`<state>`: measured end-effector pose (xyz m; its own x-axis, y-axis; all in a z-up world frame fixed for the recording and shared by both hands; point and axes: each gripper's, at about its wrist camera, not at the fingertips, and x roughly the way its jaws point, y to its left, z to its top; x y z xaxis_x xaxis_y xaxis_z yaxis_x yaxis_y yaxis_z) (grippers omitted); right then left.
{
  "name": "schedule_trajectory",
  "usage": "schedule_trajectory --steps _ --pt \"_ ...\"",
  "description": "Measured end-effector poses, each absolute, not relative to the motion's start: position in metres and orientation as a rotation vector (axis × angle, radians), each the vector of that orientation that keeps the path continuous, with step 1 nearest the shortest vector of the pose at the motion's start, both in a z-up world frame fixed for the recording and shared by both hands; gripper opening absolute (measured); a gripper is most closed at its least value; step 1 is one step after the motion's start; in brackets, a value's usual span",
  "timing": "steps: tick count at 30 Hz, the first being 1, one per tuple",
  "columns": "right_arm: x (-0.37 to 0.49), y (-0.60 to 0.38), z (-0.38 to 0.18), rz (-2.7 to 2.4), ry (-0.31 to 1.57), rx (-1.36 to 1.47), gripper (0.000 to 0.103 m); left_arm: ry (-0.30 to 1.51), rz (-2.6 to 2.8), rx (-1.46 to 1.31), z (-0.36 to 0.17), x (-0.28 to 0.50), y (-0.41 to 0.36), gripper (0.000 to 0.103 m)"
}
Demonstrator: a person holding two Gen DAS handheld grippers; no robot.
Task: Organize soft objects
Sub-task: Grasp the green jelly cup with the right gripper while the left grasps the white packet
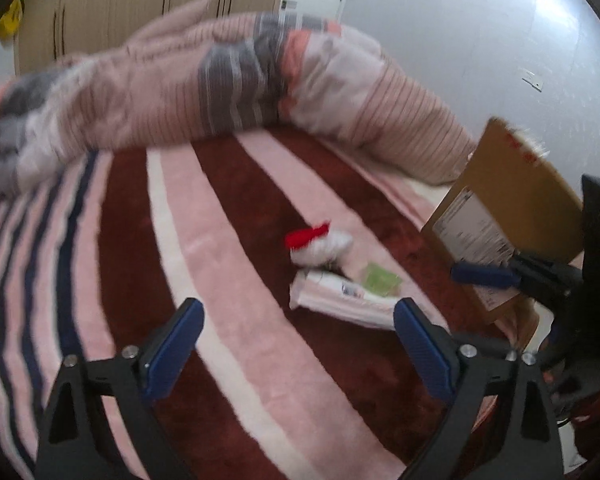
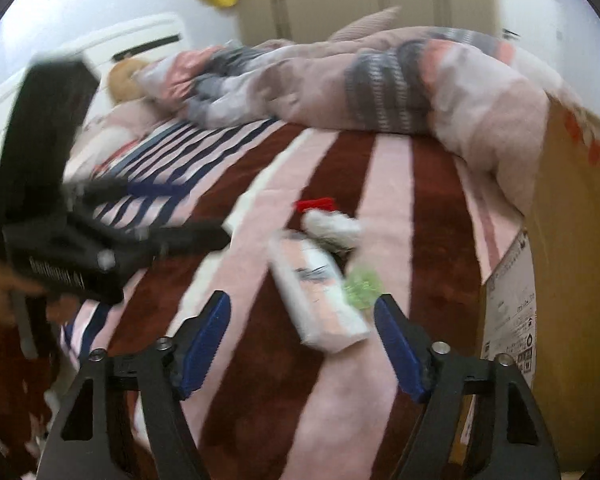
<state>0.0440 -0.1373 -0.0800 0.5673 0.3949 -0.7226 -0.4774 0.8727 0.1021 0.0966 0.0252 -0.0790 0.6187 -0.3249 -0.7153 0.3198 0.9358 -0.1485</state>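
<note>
Though its white label [image 1: 472, 232] blurs unreadably, the cardboard box [image 1: 516, 184] stands bedside.

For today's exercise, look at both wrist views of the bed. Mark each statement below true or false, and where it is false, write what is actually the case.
1. Both tools are empty. True: the left tool and the right tool stand open with nothing between the fingers.
2. The red and white plush toy lies inside the cardboard box. False: it lies on the striped blanket, apart from the box.
3. A folded pink and white cloth lies right next to the plush toy. True.
4. The quilt is folded flat. False: it lies in a rumpled heap at the far side of the bed.
5. The box stands on the left of the bed. False: on the right.
</note>
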Motion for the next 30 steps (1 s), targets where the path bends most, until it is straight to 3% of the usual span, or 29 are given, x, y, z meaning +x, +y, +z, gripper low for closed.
schedule_trajectory --steps 2,8,13,24,26,30 --pt "0.055 -0.143 -0.085 0.474 0.803 -0.088 0.058 0.86 -0.385 -0.039 -0.098 0.106 0.025 0.078" --pt "0.087 -0.145 -0.111 0.388 0.865 -0.091 0.034 0.937 -0.464 -0.142 -0.135 0.129 0.02 0.07" --pt "0.101 -0.153 -0.132 0.386 0.906 -0.041 0.034 0.978 -0.514 -0.187 -0.148 0.143 0.007 0.048" --pt "0.109 -0.145 -0.144 0.398 0.891 -0.079 0.035 1.045 -0.523 -0.161 -0.169 0.152 -0.007 0.046" --pt "0.109 -0.144 -0.144 0.396 0.888 -0.086 0.035 1.046 -0.517 -0.135 -0.171 0.15 -0.012 0.03" --pt "0.104 -0.142 -0.14 0.407 0.866 -0.091 0.035 1.038 -0.498 -0.125 -0.17 0.148 -0.011 0.017"
